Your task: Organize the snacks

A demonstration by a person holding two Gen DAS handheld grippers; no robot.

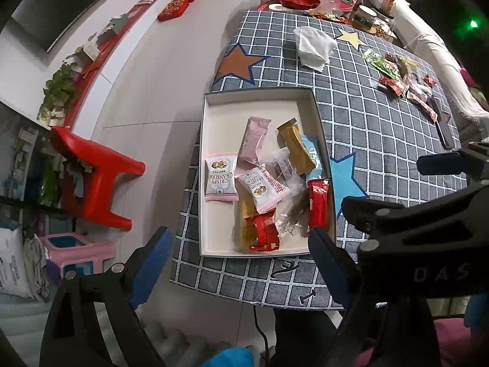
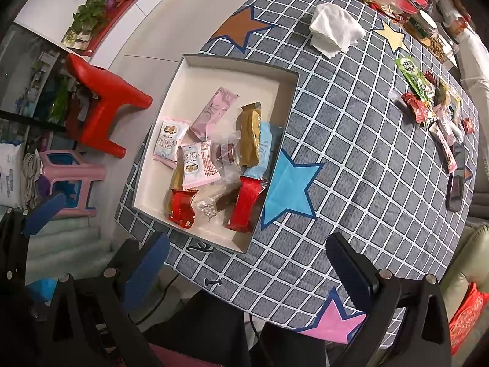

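A shallow white box (image 1: 220, 113) (image 2: 195, 73) lies on the grey checked tablecloth and holds several wrapped snacks: two pink Crispy Cranberry packs (image 1: 220, 178) (image 2: 169, 145), a pink bar, a gold bar (image 1: 295, 146) (image 2: 249, 134), a light blue pack and red packs (image 1: 262, 234) (image 2: 182, 209). A pile of loose snacks (image 1: 400, 79) (image 2: 428, 101) lies at the table's far right. My left gripper (image 1: 241, 266) is open and empty above the box's near edge. My right gripper (image 2: 247, 272) is open and empty over the table's near edge; its body also shows in the left wrist view (image 1: 406, 238).
A crumpled white tissue (image 1: 314, 46) (image 2: 336, 30) lies beyond the box. A dark phone (image 2: 458, 180) lies at the right edge. A red stool (image 1: 91, 177) (image 2: 104, 110) and a pink stool (image 1: 76, 253) stand on the floor to the left. Clutter and a red bowl (image 1: 298, 0) fill the far end.
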